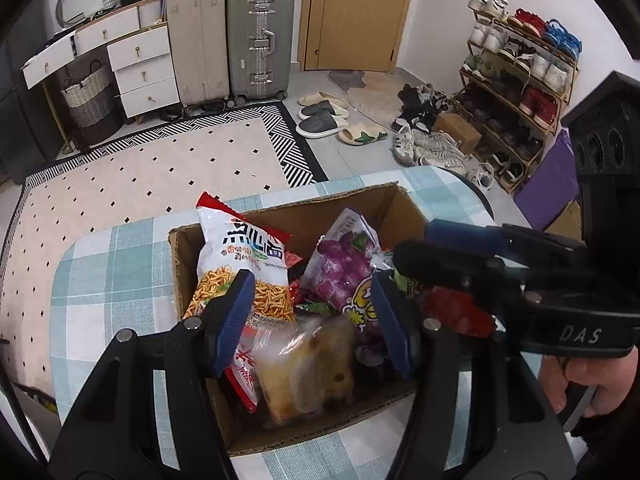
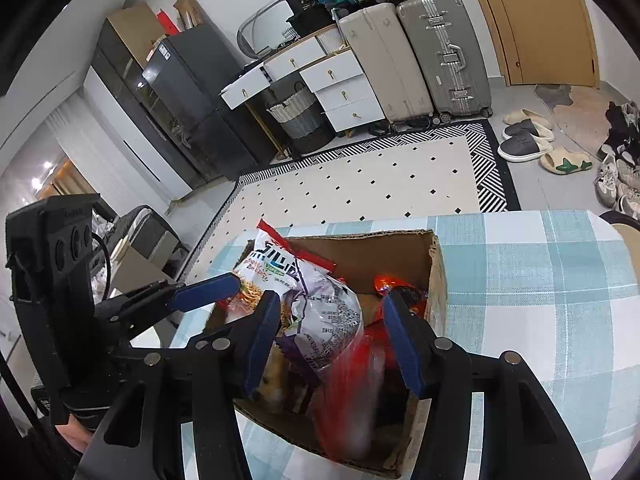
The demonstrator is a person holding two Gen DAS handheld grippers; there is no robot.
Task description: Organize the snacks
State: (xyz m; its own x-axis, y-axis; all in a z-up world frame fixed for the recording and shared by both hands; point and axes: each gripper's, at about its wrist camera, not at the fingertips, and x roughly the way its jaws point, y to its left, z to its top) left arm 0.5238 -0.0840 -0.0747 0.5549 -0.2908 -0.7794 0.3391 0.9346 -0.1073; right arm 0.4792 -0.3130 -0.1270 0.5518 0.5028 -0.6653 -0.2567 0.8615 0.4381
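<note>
An open cardboard box (image 1: 188,264) (image 2: 438,276) stands on the plaid-clothed table (image 1: 104,280) and holds several snack bags. A white and red noodle-snack bag (image 1: 240,248) (image 2: 276,264) leans on its left wall, with a purple bag (image 1: 344,264) beside it. My left gripper (image 1: 312,280) hangs over the box, open. A blurred clear pastry packet (image 1: 308,368) lies between its fingers, apart from the pads. My right gripper (image 2: 331,300) (image 1: 416,242) is open over the box's right side. A blurred red packet (image 2: 352,384) sits below its fingers, free of them.
A hand (image 1: 580,384) holds the right gripper's handle. Beyond the table lie a dotted rug (image 1: 160,176), two suitcases (image 1: 260,36), a white drawer unit (image 1: 144,68), a shoe rack (image 1: 520,76) and slippers (image 1: 320,120) on the floor.
</note>
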